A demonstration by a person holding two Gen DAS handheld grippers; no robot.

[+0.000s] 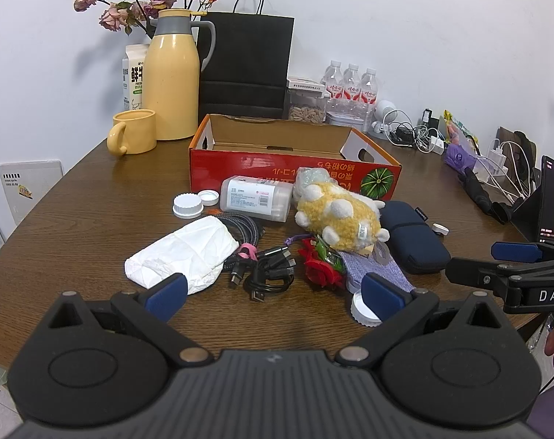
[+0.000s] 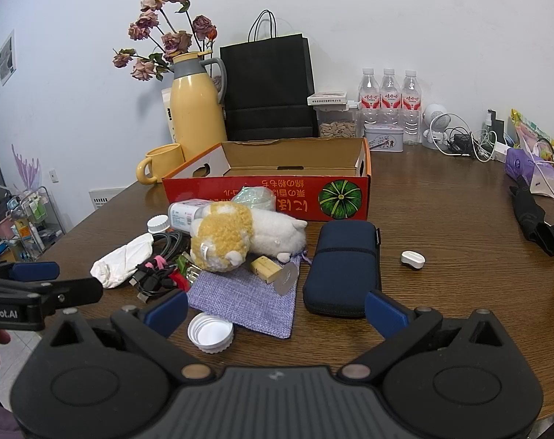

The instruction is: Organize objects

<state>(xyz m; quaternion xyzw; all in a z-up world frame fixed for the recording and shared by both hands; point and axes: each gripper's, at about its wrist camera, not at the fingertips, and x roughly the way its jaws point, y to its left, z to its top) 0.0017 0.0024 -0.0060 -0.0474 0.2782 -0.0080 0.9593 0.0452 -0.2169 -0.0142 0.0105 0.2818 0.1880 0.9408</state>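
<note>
An empty red cardboard box (image 1: 295, 173) (image 2: 266, 194) stands open on the wooden table. In front of it lie a yellow-and-white plush toy (image 1: 337, 216) (image 2: 240, 236), a clear plastic container (image 1: 255, 197), coiled black cables (image 1: 266, 263) (image 2: 156, 274), a crumpled white tissue (image 1: 183, 252) (image 2: 121, 258), a red artificial rose (image 1: 320, 269), a purple cloth pouch (image 2: 247, 298), a navy zip case (image 1: 412, 241) (image 2: 344, 267) and white lids (image 2: 211, 333) (image 1: 187, 205). My left gripper (image 1: 273, 294) hangs open above the near table edge, nothing between its fingers. My right gripper (image 2: 277, 311) is open too, empty, just short of the pouch.
A yellow thermos (image 1: 172, 77), yellow mug (image 1: 132, 131), black paper bag (image 1: 245, 66), dried flowers, water bottles (image 1: 350, 84) and jars line the back wall. Chargers and cables (image 1: 416, 133), a folded black umbrella (image 2: 533, 219) and a tablet (image 1: 553, 201) crowd the right side. A small white case (image 2: 412, 259) lies alone.
</note>
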